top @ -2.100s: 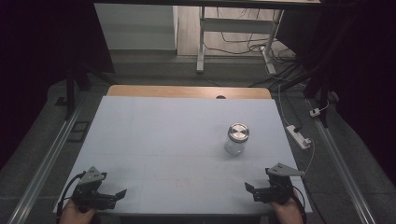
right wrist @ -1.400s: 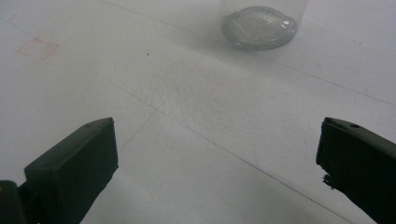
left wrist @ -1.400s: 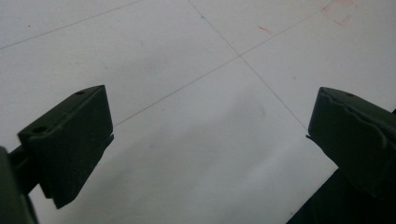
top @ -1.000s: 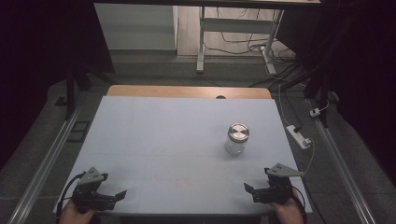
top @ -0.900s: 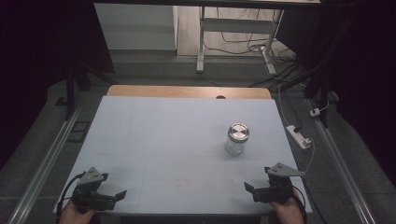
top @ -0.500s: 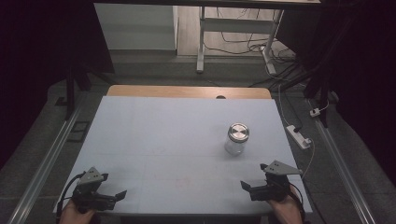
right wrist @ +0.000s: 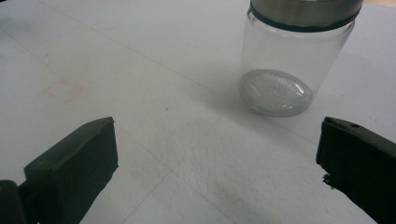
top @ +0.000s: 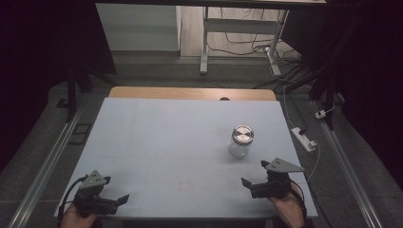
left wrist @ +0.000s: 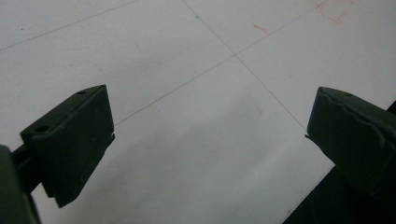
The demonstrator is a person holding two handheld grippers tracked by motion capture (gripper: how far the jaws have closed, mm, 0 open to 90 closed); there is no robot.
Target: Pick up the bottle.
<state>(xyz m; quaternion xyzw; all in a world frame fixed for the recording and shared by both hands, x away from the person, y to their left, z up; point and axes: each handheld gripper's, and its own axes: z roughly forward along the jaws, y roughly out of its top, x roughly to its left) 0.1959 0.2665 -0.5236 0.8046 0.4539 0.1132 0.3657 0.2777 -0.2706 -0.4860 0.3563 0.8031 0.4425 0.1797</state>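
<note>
A clear glass jar with a metal screw lid stands upright and empty on the right half of the pale table. My right gripper is near the front right edge, open, a short way in front of the jar. In the right gripper view the jar stands just beyond the wide-apart jaws of this gripper, slightly to the right. My left gripper rests at the front left corner, open, with bare table between its jaws.
A wooden strip runs along the table's far edge. A white power strip with a cable lies on the floor to the right. Metal rails flank the table. Faint red marks show near the front middle.
My right gripper has crept a little forward and left toward the jar. The left gripper and the jar have stayed put.
</note>
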